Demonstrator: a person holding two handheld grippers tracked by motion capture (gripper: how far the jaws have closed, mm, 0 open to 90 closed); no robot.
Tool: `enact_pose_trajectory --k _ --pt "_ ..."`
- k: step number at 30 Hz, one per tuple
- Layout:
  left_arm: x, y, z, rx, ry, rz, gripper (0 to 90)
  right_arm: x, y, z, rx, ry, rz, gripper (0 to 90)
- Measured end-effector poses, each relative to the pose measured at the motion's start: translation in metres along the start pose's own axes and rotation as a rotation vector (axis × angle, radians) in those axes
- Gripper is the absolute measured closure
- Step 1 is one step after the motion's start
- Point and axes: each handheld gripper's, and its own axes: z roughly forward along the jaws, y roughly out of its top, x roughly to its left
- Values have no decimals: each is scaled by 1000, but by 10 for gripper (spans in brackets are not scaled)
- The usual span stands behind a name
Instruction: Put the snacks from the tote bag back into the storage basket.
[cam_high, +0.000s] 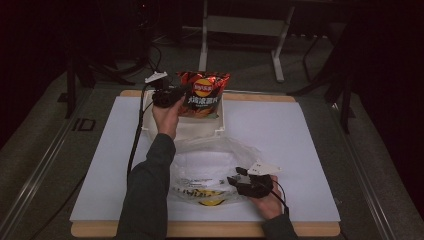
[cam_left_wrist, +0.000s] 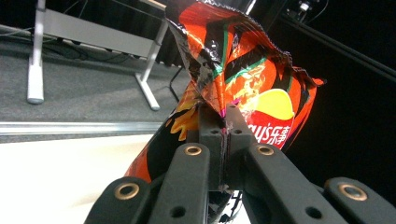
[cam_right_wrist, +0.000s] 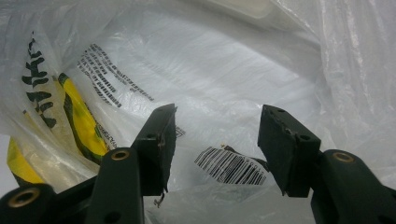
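Observation:
A red-and-orange crisp bag (cam_high: 204, 94) hangs upright over a white bin (cam_high: 220, 131) at the back of the table. My left gripper (cam_high: 181, 95) is shut on the bag's left edge. In the left gripper view the jaws pinch a crumpled fold of the crisp bag (cam_left_wrist: 252, 79), with the left gripper (cam_left_wrist: 224, 133) closed tight on it. A clear plastic shopping bag (cam_high: 210, 165) with yellow-and-black print lies in front of the bin. My right gripper (cam_high: 239, 183) rests at the bag's right side, open. In the right gripper view the plastic bag (cam_right_wrist: 210, 70) lies past the spread jaws of the right gripper (cam_right_wrist: 217, 140).
Everything sits on a white board (cam_high: 300, 150) on a wooden table. A black cable (cam_high: 136, 135) trails from the left gripper toward the front left. On the carpet behind the table stand grey desk legs (cam_high: 277, 55) and dark stands (cam_high: 345, 90).

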Motion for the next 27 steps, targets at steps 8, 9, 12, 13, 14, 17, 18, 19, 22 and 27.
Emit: enact_pose_trajectory --k 8,9,12,13,14,17,18,19,22,27 --pt "2 0 2 -16 2 -17 895 0 0 0 -1 0 -1 462" --pt "2 0 3 -17 2 -22 895 0 0 0 -1 0 -1 462" --pt "4 -2 5 -10 2 -26 895 0 0 0 -1 1 -1 462" --pt "4 -2 6 -6 4 -26 895 0 0 0 -2 1 -2 462" --pt "5 -3 7 0 7 -21 895 0 0 0 -1 1 -2 462" --pt "6 -5 10 8 18 -22 895 0 0 0 -1 -1 -3 462" --pt "7 -6 11 10 21 -24 895 0 0 0 -1 -1 -3 462" --pt "8 -6 12 11 25 -26 895 0 0 0 -1 -1 -3 462" --pt "10 -7 14 14 33 -30 895 0 0 0 -2 0 -3 462" --pt "12 -11 18 38 50 -18 895 0 0 0 -2 -1 -3 462"
